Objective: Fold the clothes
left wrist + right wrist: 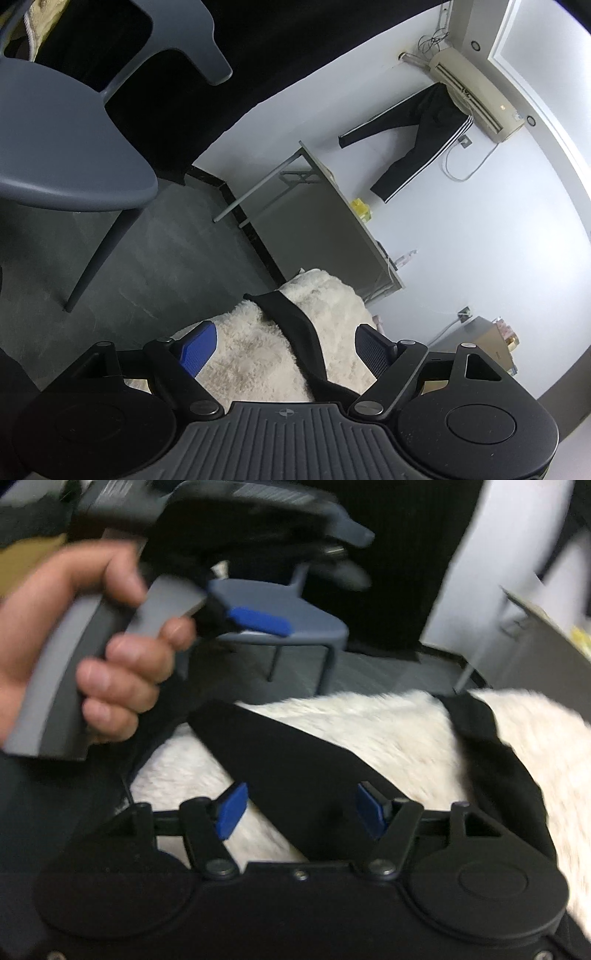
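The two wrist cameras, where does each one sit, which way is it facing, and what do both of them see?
Left wrist: sits on the left gripper, facing out over the fluffy white garment toward a grey chair, a table and black trousers on the wall; only its own fingers show, spread apart.
Right wrist: sits on the right gripper, tilted down at the garment's black trim; a hand holding the left gripper shows.
Shared: garment, chair, table.
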Tool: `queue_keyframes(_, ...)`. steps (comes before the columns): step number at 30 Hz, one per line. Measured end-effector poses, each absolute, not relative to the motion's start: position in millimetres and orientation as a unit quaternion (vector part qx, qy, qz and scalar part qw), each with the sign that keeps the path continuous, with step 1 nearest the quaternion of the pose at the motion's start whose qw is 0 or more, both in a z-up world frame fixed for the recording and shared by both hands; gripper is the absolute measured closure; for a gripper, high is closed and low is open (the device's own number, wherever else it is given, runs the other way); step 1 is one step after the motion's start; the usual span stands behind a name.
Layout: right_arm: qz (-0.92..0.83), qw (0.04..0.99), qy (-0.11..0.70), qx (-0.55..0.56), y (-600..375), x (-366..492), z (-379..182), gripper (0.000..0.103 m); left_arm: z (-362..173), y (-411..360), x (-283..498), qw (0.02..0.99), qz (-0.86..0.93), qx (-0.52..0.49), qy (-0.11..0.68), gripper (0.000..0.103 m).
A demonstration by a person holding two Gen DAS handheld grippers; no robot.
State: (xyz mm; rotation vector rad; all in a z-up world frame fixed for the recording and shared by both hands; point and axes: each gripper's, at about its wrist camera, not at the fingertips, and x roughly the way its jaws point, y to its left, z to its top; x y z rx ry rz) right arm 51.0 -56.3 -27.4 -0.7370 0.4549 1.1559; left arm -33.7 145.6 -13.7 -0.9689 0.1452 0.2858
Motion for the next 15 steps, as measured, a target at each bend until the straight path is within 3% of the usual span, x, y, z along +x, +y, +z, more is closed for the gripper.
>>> queue_keyframes(2,0.538,0.736,0.21,-0.354,-37.8,52.3,-36.3,0.042,-14.1,147.7,-35.9,0.87,0.138,-0.47,0.062,0.025)
queue_keyframes(3,0.54,0.734,0.22,-0.348,-32.0,56.0,-34.3,0.06,-14.2,147.9,-36.5,0.869,0.138,-0.471,0.061,0.025)
queue_keyframes(4,0.541,0.737,0.231,-0.333,-28.5,60.5,-29.3,0.09,-15.1,149.3,-37.6,0.867,0.137,-0.475,0.061,0.025)
queue_keyframes(5,0.541,0.74,0.242,-0.318,-25.1,65.1,-24.3,0.101,-15.0,149.3,-37.8,0.867,0.137,-0.475,0.06,0.025)
queue_keyframes(15,0.5,0.834,0.196,-0.125,-52.4,91.1,81.0,0.1,-11.2,150.0,-50.2,0.867,0.149,-0.475,0.018,0.025)
